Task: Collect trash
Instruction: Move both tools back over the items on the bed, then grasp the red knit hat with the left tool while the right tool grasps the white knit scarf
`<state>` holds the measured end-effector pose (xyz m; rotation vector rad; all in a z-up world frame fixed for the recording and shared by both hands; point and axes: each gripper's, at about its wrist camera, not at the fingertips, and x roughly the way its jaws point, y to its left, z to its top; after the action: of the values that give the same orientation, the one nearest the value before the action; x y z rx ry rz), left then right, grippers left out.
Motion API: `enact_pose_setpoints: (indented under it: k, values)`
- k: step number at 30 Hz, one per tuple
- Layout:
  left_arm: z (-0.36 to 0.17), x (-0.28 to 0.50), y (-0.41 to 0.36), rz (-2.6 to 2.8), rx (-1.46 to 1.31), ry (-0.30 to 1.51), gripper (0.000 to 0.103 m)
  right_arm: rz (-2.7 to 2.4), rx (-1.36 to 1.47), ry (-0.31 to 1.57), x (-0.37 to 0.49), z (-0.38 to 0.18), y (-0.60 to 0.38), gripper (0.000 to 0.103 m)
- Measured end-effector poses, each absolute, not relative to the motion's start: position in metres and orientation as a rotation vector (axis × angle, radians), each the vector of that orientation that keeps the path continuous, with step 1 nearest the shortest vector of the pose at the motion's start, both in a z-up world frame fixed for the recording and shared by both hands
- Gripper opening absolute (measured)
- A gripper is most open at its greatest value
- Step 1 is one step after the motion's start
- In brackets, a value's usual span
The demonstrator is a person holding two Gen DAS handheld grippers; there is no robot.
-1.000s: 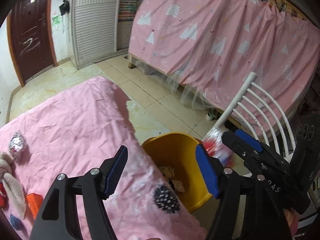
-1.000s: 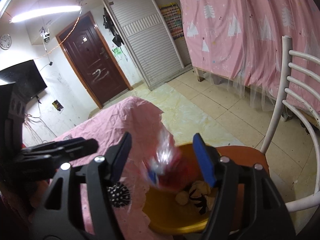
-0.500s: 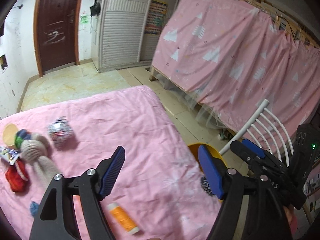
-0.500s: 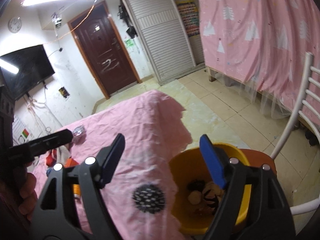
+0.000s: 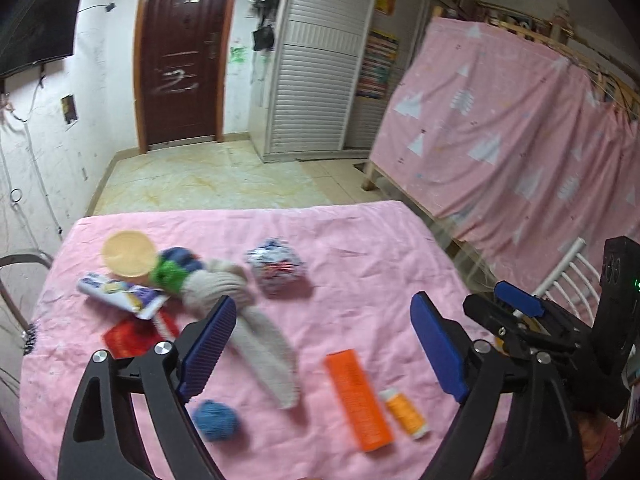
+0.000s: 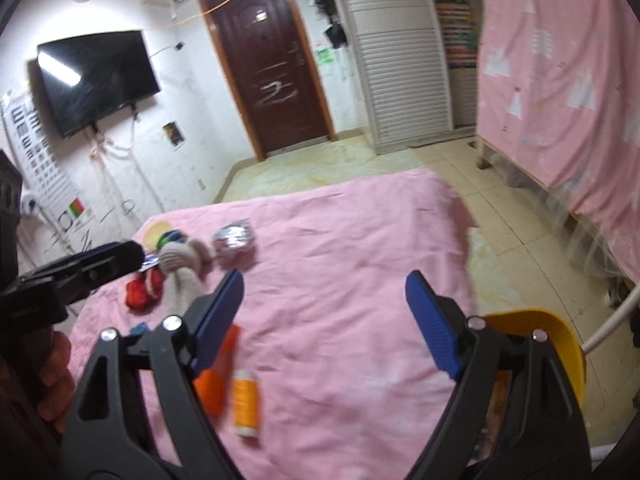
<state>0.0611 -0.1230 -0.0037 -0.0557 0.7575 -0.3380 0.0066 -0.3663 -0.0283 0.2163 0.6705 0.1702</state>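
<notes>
On the pink-covered table (image 5: pixel 360 248) lie a crumpled foil wrapper ball (image 5: pixel 276 270) (image 6: pixel 236 242), a white-purple wrapper (image 5: pixel 120 290) and a red wrapper (image 5: pixel 132 334). An orange box (image 5: pixel 358 394) (image 6: pixel 218 376) and a small orange bottle (image 5: pixel 406 410) (image 6: pixel 245 400) lie nearer. My left gripper (image 5: pixel 323 308) hovers over them, jaws opening, nothing between them. My right gripper (image 6: pixel 325 280) (image 5: pixel 496 304) is to its right, also opening and empty. The yellow bin (image 6: pixel 552 332) peeks out at the table's right end.
A beige knitted sock (image 5: pixel 248 328), a blue yarn ball (image 5: pixel 216 420) and a peach lid (image 5: pixel 128 254) also lie on the cloth. A white chair (image 5: pixel 560 276) stands behind the bin, beside a pink-curtained bed (image 5: pixel 500 140). A hand (image 6: pixel 52 380) holds the left gripper.
A red-and-clear wrapper between the right jaws above the bin is gone from them. Both grippers have swung left from the bin over the table, and their jaws stand wider.
</notes>
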Motion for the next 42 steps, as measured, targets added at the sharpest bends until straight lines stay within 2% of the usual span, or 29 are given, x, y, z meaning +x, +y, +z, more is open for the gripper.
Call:
enact_pose_setpoints:
  k: [9,19,35,39,41,42]
  values:
    - [-0.012,0.069,-0.06,-0.246,-0.095,0.75,0.083,0.25,0.125,0.72,0.028,-0.03,-0.296,0.08]
    - [-0.05,0.085,-0.014,-0.164,-0.037,0.84,0.084,0.31,0.067,0.763,0.059,-0.037,-0.243,0.08]
    - [-0.099,0.118,0.004,-0.207,-0.032,0.979,0.084,0.418,0.026,0.828,0.101,-0.053,-0.182,0.081]
    - [-0.102,0.119,-0.006,-0.209,0.027,0.961,0.083,0.428,0.02,0.846,0.108,-0.059,-0.175,0.081]
    - [-0.102,0.119,-0.006,-0.212,0.027,0.955,0.08,0.426,0.019,0.854,0.112,-0.061,-0.174,0.081]
    - [-0.101,0.119,-0.006,-0.212,0.029,0.95,0.074,0.424,0.019,0.857,0.113,-0.061,-0.173,0.081]
